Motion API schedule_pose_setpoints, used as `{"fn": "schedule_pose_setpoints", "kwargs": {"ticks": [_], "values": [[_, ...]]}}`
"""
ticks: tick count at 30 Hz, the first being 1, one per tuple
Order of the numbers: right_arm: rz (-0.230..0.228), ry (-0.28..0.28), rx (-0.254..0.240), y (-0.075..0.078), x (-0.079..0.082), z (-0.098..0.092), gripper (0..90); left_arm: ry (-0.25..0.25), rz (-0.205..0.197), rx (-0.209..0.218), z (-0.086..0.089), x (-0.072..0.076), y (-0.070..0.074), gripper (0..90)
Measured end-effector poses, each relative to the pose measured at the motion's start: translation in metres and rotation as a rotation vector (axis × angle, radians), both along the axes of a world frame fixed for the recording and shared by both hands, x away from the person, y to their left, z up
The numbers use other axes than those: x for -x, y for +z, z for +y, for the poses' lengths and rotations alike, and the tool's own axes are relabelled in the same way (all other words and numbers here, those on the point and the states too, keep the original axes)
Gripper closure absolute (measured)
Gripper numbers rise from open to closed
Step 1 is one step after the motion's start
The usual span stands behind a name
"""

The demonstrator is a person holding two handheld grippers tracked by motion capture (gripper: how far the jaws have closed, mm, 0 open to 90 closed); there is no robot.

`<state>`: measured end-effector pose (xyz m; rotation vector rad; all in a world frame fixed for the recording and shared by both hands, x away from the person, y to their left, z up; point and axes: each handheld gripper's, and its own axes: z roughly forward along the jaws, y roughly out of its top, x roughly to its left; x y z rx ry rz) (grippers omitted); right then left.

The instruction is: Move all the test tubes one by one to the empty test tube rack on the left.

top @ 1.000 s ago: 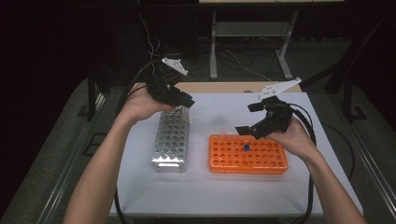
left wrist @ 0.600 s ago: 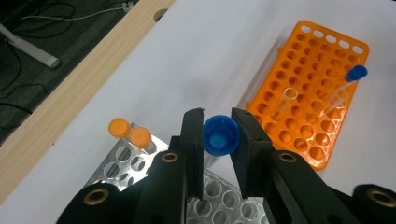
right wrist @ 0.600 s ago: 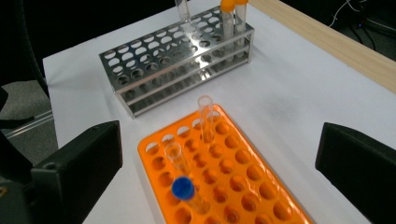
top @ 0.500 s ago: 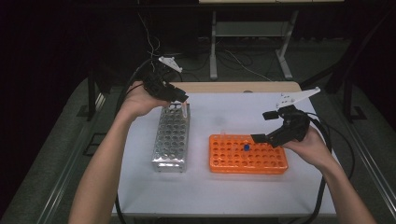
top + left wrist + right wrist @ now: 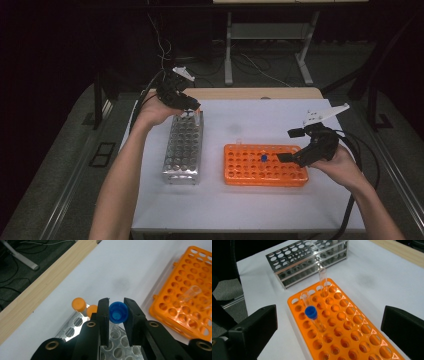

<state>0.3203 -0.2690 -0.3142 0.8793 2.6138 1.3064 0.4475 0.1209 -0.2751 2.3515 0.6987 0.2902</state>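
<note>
Left side first. My left gripper (image 5: 116, 315) has its black jaws closed on a blue-capped tube (image 5: 118, 312); the pads press both sides of the round, smooth plastic cap. The tube hangs over the far end of the metal rack (image 5: 183, 149), a shiny steel block with rows of round holes. Two orange caps (image 5: 79, 304) stand in that rack's far row, just beside the jaws. In the high view the left hand (image 5: 155, 111) sits at the rack's far-left corner, wrist bent, gripper (image 5: 189, 106) tipped downward.

Middle: white matte table sheet (image 5: 240, 210), pale wood edge behind it.

Right: orange plastic rack (image 5: 264, 165), flat and rectangular, gridded with holes. One tube with a blue cap (image 5: 311, 312) stands in it; two clear uncapped tubes (image 5: 322, 277) stand farther off. My right gripper (image 5: 292, 145) has its jaws wide apart, nothing between them, held low at the rack's right end. The right hand (image 5: 340, 162) grips from behind, forearm running in from the bottom right.
</note>
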Motion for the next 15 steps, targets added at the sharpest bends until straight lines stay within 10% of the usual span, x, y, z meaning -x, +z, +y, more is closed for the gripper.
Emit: {"fn": "schedule_pose_setpoints", "kwargs": {"ticks": [15], "values": [[0.018, 0.009, 0.0, -0.015, 0.01, -0.008, 0.2, 0.03, 0.021, 0.008, 0.004, -0.009, -0.03, 74.2]]}}
